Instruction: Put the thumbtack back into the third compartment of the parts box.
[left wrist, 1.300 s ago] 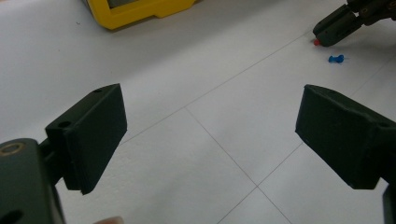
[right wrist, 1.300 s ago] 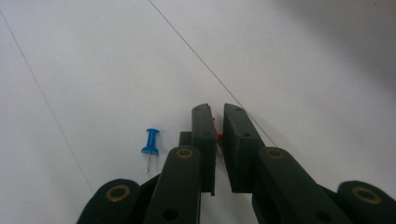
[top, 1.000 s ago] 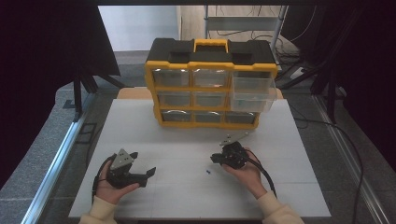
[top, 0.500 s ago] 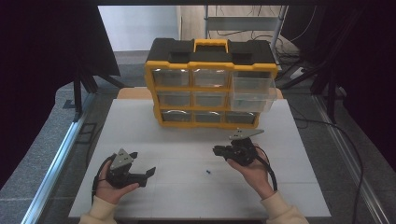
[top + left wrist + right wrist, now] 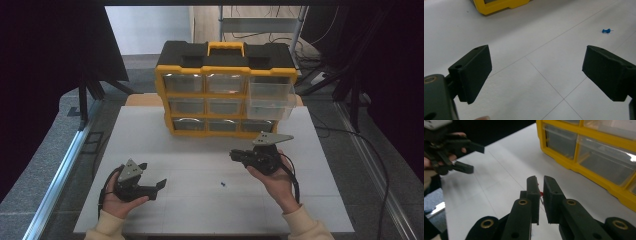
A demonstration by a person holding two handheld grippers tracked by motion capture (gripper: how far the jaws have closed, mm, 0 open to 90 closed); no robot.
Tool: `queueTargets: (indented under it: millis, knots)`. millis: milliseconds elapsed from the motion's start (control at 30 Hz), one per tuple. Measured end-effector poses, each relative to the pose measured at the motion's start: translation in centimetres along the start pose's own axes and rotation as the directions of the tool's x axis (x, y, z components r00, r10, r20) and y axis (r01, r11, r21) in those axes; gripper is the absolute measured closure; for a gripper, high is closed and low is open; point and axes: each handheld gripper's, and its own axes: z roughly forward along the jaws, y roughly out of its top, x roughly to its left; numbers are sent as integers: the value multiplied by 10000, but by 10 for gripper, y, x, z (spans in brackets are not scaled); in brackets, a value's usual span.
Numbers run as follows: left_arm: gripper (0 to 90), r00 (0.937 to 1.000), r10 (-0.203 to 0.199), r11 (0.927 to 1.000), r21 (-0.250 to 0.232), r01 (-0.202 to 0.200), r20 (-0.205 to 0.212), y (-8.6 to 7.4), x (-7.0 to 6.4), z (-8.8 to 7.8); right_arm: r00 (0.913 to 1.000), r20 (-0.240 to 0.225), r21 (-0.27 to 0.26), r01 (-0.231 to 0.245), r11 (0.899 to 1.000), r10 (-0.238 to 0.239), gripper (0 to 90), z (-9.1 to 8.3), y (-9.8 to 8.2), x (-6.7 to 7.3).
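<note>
My right gripper (image 5: 233,154) hangs above the white table (image 5: 200,150), in front of the yellow-and-black drawer organizer (image 5: 225,95). In the right gripper view the right gripper (image 5: 540,179) is shut on a small red push pin (image 5: 540,194), nipped between the pads. A blue push pin (image 5: 221,184) lies loose on the table between the two hands; the left gripper view has the blue pin (image 5: 606,31) at its upper right. My left gripper (image 5: 153,175) rests low near the front left with its jaws wide apart. Nothing lies between the left gripper's (image 5: 536,72) pads.
The organizer (image 5: 599,157) has three rows of clear drawers. Its top right drawer (image 5: 270,95) stands pulled out toward me. A yellow corner of the organizer (image 5: 499,6) is at the top of the left gripper view. Dark stands and cables flank the table.
My right gripper has lifted off the table and drifted right, toward the organizer, with its jaws kept closed. The left hand and the blue pin have stayed put.
</note>
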Motion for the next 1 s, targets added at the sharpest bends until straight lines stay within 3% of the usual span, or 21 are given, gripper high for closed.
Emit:
queueTargets:
  millis: [633,1000]
  knots:
    - [93,10000,-9,10000,-31,9,-43,0,-1,0,9993,306,-1187,246,9926,-211,829,-28,22,5]
    - [92,10000,-2,10000,-51,2,-63,1,0,-1,9986,481,-1571,312,9871,-239,829,-39,32,8]
